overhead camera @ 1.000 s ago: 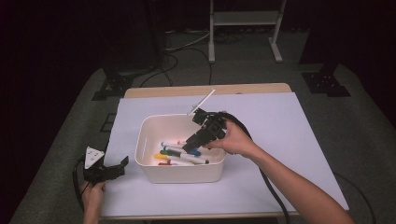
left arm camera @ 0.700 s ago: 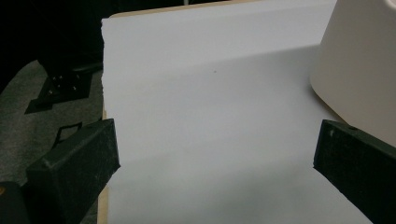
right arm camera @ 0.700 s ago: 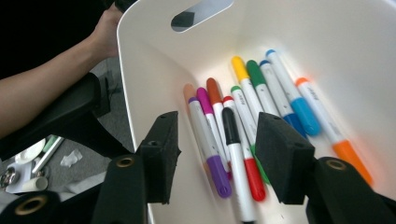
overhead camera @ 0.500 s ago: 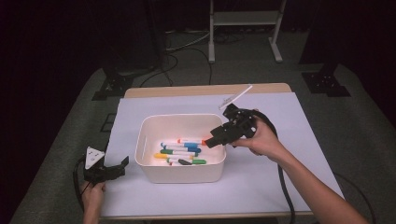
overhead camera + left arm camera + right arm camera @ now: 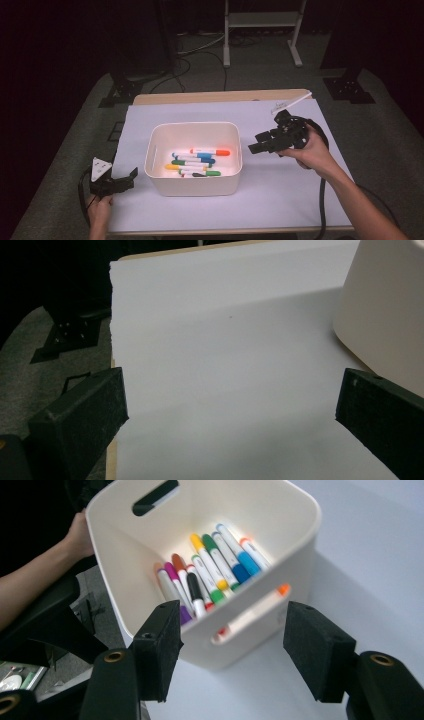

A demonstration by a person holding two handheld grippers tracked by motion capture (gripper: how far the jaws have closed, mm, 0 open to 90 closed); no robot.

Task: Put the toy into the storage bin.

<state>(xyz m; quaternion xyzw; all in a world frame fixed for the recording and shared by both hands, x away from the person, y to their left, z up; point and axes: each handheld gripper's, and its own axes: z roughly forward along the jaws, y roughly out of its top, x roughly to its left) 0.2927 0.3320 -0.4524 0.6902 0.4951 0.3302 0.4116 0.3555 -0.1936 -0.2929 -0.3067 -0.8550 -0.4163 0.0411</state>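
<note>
While spread wide with nothing between them, black jaws of the right gripper [image 5: 260, 145] hover just off the right wall of the cream rounded plastic bin [image 5: 235, 167], aimed leftward at it across the white paper-covered table [image 5: 280, 195]. Seen along those jaws in the right gripper view: same gripper [image 5: 232, 650] framing the bin [image 5: 300, 550] with its slot handle and, inside, the heap of coloured felt-tip markers [image 5: 210, 575].

Lying flat on the bin floor, toward the near wall, markers [image 5: 195, 162] with long axes running roughly left to right, parallel to the table's near edge. Topmost, an orange-capped white marker [image 5: 210, 151], cap end toward the right wall. Below it a blue-capped one [image 5: 192, 156], then green, yellow and purple ones stacked close and touching, caps mostly rightward.

Bin sitting about mid-table, slightly left of centre, well apart from every edge.

Farther out, near the table's near-left corner, left gripper [image 5: 125, 180] held low by a hand [image 5: 100, 207], jaws likewise parted and empty, pointing right toward the bin's left wall [image 5: 385, 315] but apart from it; bare white surface [image 5: 225, 390] between the jaws in the left gripper view.
</note>
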